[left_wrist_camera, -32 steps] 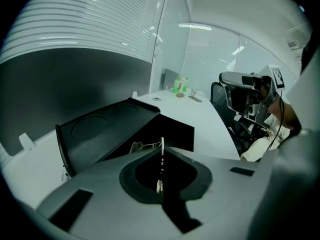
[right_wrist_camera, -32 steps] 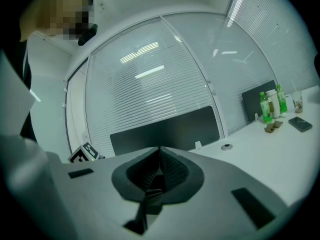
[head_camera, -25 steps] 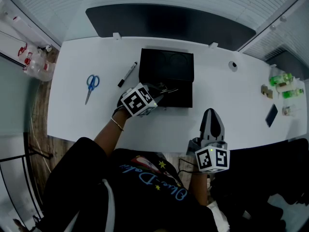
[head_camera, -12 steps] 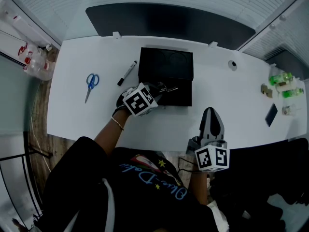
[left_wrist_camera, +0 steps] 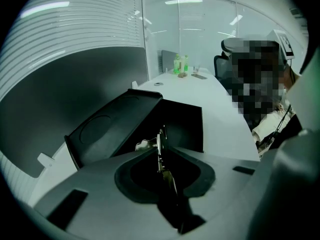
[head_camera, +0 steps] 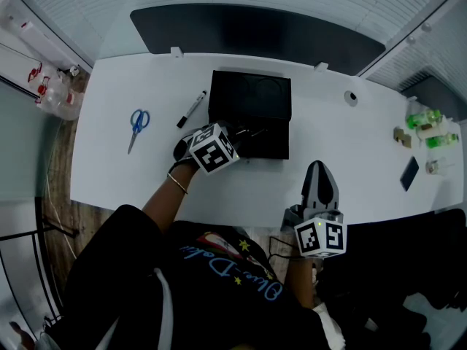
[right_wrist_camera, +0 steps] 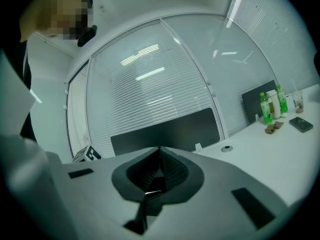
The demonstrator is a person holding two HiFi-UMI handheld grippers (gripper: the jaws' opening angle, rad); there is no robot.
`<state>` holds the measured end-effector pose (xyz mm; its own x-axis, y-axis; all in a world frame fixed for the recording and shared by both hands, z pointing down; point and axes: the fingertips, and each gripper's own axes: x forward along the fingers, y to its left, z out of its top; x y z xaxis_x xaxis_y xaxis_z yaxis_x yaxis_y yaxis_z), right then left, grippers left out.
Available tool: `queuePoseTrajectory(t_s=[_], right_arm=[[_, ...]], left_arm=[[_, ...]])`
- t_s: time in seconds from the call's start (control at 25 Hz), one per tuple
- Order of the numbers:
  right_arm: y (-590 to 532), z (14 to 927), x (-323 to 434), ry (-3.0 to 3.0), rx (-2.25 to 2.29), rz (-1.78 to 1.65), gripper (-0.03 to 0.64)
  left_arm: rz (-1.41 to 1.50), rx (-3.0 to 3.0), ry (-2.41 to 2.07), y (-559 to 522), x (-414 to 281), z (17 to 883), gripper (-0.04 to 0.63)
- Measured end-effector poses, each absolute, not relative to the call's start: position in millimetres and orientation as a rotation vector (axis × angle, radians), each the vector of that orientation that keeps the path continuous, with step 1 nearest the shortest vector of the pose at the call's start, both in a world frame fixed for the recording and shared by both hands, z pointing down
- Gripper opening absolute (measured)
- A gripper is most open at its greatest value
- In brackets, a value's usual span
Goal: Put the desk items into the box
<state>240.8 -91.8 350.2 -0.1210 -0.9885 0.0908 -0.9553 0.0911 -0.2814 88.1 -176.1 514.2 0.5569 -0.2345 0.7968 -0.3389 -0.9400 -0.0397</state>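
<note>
At the far left of the white desk (head_camera: 109, 173) lie blue scissors (head_camera: 139, 125); a little to their right lies a black pen (head_camera: 192, 110), near the box but not touching it. Next comes the left gripper (head_camera: 237, 138), tilted down over the front left corner of the black box (head_camera: 279, 146); the box stands in the middle of the desk with its lid up. The jaws of the left gripper have just been opening and now stand a bit apart; a small thin metal thing (left_wrist_camera: 160, 145) is between them, right over the inside of the box; I cannot tell if it touches the bottom. To the right, at the near edge of the desk, the right gripper (head_camera: 319, 168) hangs level and points across the desk; its jaws are pressed together with nothing in them. Far right on the desk stand green bottles (head_camera: 425, 120), and a dark phone (head_camera: 411, 173) lies near them.
</note>
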Motion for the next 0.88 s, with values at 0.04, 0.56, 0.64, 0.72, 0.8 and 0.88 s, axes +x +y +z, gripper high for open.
queuePoseTrajectory(t_s=[0.04,0.56,0.64,0.72,0.8,0.88], right_arm=[[-92,350,241,2.228,-1.995,-0.414,0.011],[-93,352,239,2.230,-1.986,-0.422,0.011],[-93,351,238,2.233,-1.983,-0.423,0.011],[-93,351,237,2.233,-1.981,-0.421,0.011],[-92,351,237,2.230,-1.980,-0.421,0.011],[-93,351,236,2.235,-1.978,-0.421,0.011]], left_arm=[[1.340,2.664,-0.500,-177,88,515,0.069],[1.386,2.666,-0.610,-189,77,514,0.114],[1.381,2.665,-0.631,-190,76,514,0.126],[1.369,2.668,-0.650,-192,75,512,0.127],[1.355,2.671,-0.663,-193,74,510,0.127],[1.347,2.675,-0.672,-193,73,509,0.127]])
